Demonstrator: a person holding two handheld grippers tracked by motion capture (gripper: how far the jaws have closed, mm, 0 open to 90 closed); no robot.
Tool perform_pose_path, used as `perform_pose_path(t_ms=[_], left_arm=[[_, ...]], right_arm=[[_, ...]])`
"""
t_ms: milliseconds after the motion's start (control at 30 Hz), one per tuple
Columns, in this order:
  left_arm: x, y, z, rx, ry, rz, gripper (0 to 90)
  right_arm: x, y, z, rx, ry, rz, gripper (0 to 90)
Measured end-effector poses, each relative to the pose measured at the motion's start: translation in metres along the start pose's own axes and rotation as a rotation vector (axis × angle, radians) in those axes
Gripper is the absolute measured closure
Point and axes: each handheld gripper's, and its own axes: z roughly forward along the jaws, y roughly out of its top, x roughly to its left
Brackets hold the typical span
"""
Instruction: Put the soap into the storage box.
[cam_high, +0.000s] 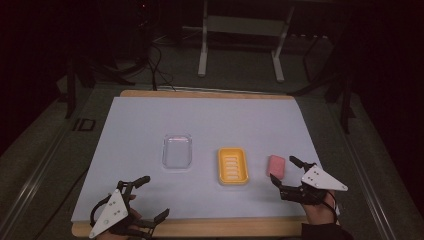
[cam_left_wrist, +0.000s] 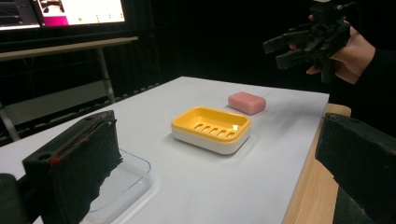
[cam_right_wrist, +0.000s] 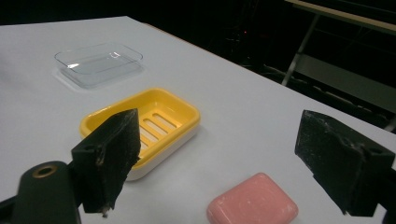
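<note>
Pink soap (cam_high: 276, 165) lies on the white sheet (cam_high: 150, 125), just right of the yellow dish (cam_high: 233, 166), with the right gripper (cam_high: 286, 174) spread wide just short of it.

The right gripper's 2 jaws stand far apart and hold nothing; in the right gripper view the soap (cam_right_wrist: 252, 204) lies low between them, untouched. The right hand (cam_high: 320, 212) comes in from the bottom edge, angled toward the soap. The left gripper (cam_high: 156, 198) hovers at the near left corner, its 2 jaws also wide open and empty, pointing across the table. The dish (cam_left_wrist: 211, 129) has a slotted yellow insert on a white base and is empty. The clear tray (cam_high: 177, 151) left of it is empty too. No writing on these things can be read.
</note>
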Motion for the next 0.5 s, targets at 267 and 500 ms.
perform_pose_path(t_ms=[267,500], left_arm=[[-0.0010,-0.0006,0.0016,0.023,0.000,0.014,0.4],[-0.0012,-0.0009,0.0021,0.032,0.005,0.022,0.4]], right_arm=[[0.0039,0.0016,0.0041,0.006,0.011,-0.057,14.0],[0.0055,0.0095,0.0031,0.028,0.015,-0.012,14.1]])
